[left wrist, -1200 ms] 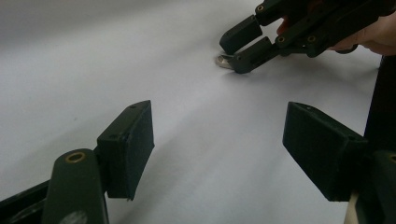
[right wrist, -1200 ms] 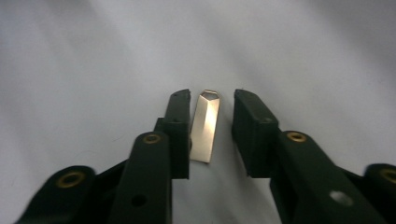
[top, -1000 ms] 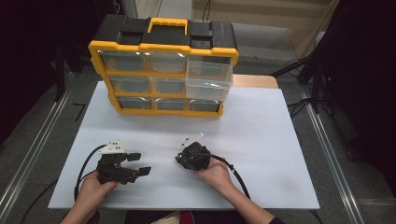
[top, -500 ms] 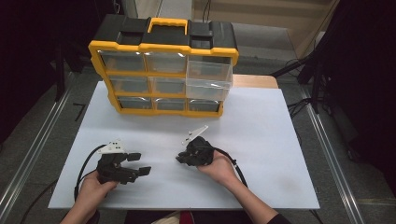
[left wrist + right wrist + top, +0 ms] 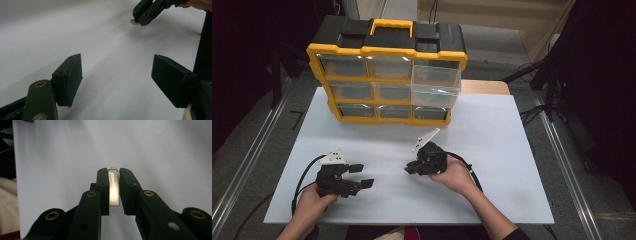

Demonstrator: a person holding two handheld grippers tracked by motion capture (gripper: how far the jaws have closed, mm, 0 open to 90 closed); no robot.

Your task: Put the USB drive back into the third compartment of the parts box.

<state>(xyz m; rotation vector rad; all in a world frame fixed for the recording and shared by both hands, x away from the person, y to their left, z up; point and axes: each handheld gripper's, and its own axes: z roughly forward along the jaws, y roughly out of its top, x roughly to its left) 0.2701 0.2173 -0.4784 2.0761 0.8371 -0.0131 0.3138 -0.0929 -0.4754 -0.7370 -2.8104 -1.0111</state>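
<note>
Right gripper [image 5: 114, 187]: its two black jaws are closed on a small silver metal piece [image 5: 113, 188], which sits upright between the pads with a small loop at its top end poking out past the jaw tips.
Metal piece: flat, shiny, narrow; squeezed from both sides and lifted just clear of the white table [image 5: 162, 150] below the jaws. In the left gripper view it is a pale speck [image 5: 135, 22] at the tip of the far gripper.
Right hand [image 5: 455, 174]: wraps the gripper body from behind, jaws pointing toward the person's left.
Left gripper [image 5: 117, 80]: jaws spread wide apart, with bare white tabletop between them and nothing in their hold.
Left hand [image 5: 312, 202]: holds its gripper low near the table's front edge, well apart from the right gripper.
Storage box [image 5: 387, 75]: yellow and black with clear drawers, standing far beyond both sets of jaws; its top right drawer [image 5: 436, 80] is pulled out.
</note>
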